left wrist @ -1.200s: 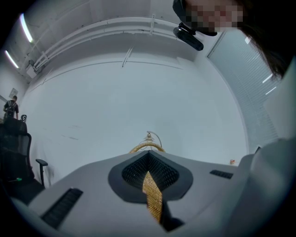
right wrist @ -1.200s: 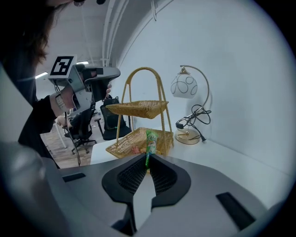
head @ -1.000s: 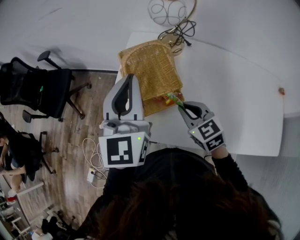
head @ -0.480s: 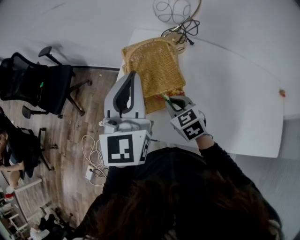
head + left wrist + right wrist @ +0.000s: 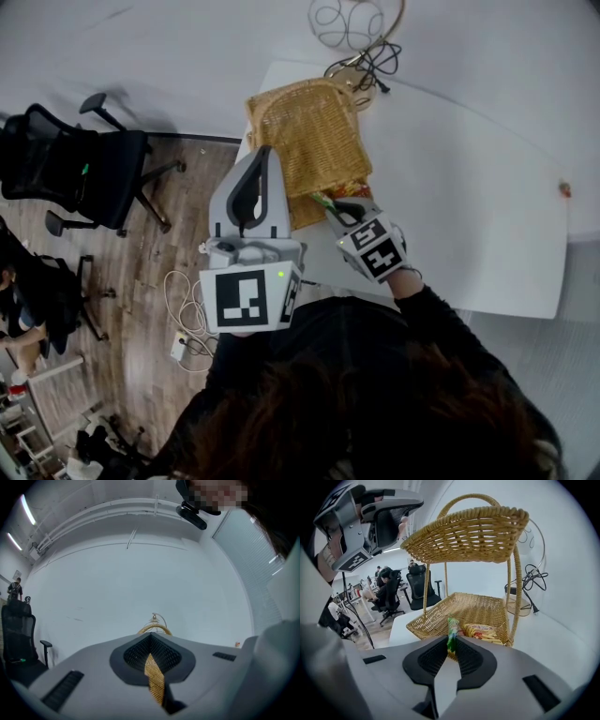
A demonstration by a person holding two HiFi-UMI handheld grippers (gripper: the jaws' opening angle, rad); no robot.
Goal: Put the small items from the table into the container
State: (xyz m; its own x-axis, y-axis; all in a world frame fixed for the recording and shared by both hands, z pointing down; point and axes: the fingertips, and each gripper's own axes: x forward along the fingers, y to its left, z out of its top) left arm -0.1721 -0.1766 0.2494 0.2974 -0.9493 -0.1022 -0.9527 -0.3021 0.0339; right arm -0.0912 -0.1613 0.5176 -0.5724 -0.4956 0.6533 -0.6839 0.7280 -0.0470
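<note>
A two-tier wicker basket (image 5: 314,131) stands at the left end of the white table (image 5: 469,197). My right gripper (image 5: 330,204) is shut on a green snack packet (image 5: 452,632), which it holds at the front rim of the lower tier (image 5: 480,604). A yellow snack packet (image 5: 482,631) lies inside that tier. The upper tier (image 5: 473,529) hangs overhead in the right gripper view. My left gripper (image 5: 262,157) is raised beside the basket's left side with its jaws together and nothing in them. Only a strip of wicker (image 5: 153,677) shows through the slit behind its tips.
A small orange item (image 5: 563,188) lies near the table's far right edge. Black cables and a wire stand (image 5: 361,52) sit behind the basket. Off the table's left edge are a wooden floor, an office chair (image 5: 89,173) and a power strip (image 5: 182,348).
My right gripper has moved left and down with the green packet, from the basket's right corner to its lower tier's front rim. The left gripper has stayed put.
</note>
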